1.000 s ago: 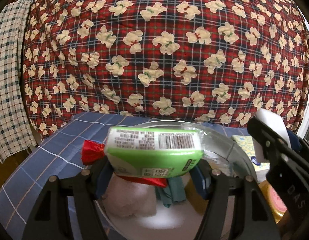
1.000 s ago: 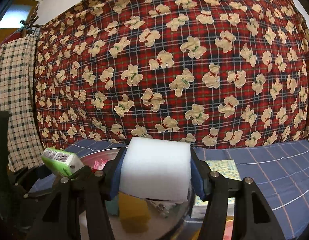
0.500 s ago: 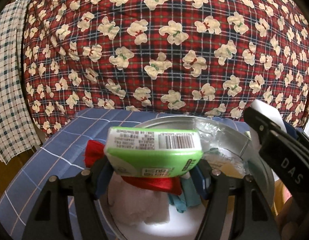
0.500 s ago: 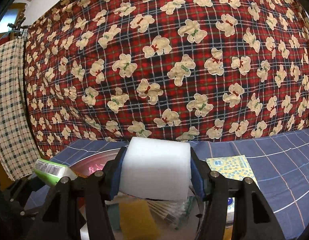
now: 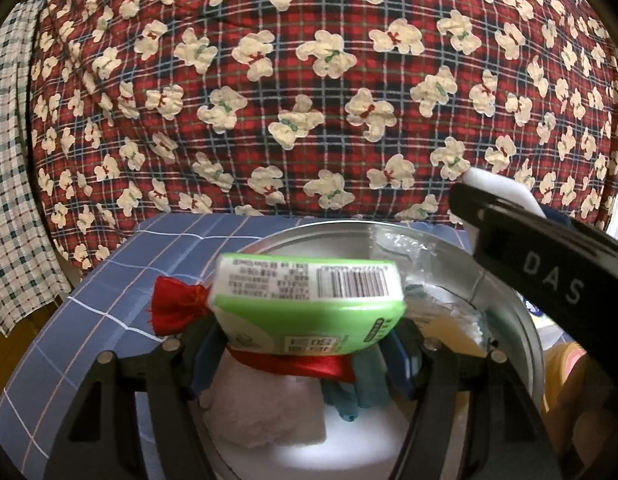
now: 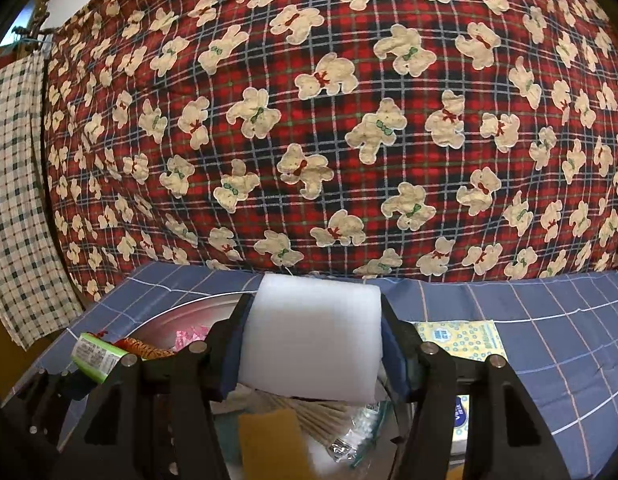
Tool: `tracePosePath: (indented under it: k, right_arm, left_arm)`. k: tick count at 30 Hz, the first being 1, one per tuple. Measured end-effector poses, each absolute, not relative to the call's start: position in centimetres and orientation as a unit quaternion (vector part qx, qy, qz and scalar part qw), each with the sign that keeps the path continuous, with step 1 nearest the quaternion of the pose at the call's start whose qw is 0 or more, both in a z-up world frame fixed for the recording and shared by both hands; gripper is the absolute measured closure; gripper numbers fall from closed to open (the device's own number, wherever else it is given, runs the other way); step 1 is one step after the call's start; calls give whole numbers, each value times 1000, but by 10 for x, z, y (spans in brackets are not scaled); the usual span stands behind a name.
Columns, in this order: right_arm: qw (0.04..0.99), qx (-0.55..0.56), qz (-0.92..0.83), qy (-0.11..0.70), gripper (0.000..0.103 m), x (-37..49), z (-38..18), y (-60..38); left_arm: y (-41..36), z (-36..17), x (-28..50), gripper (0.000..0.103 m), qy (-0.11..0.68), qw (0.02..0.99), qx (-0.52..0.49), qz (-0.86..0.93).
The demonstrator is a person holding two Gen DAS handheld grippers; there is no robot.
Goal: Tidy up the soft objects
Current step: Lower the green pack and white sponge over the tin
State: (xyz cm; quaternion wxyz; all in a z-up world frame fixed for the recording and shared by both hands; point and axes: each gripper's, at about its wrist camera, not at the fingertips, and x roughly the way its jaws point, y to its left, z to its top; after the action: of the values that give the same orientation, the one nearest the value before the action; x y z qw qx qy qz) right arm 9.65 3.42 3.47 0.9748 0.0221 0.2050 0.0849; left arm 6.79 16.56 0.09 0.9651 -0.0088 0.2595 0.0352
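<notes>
My left gripper (image 5: pixel 305 344) is shut on a green tissue pack (image 5: pixel 309 304) with a barcode, held above a round metal basin (image 5: pixel 509 292). The basin holds a red cloth (image 5: pixel 177 308), a pale pink towel (image 5: pixel 265 412) and a teal cloth (image 5: pixel 357 396). My right gripper (image 6: pixel 313 344) is shut on a white foam block (image 6: pixel 313 340) over the same basin (image 6: pixel 165 320). Below it lie a yellow sponge (image 6: pixel 273 440) and a bag of cotton swabs (image 6: pixel 349 428). The left gripper with its green pack (image 6: pixel 95 356) shows at lower left in the right wrist view.
The basin stands on a blue checked tablecloth (image 6: pixel 549 320). A yellow dotted tissue pack (image 6: pixel 461 340) lies on the cloth right of the basin. A red plaid bear-print blanket (image 5: pixel 309 100) hangs behind. A checked cloth (image 5: pixel 9 200) hangs at the left.
Both grippers have moved forward and lower over the basin, each still holding its object. More of the basin's contents shows below them.
</notes>
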Motion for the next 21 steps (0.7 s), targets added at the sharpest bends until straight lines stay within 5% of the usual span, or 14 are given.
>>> tracePosePath:
  k: [21]
  right_arm:
    - [935,18,111,336,43,146,21,54]
  left_arm:
    - [172,-1,78,34,278,957,28,73]
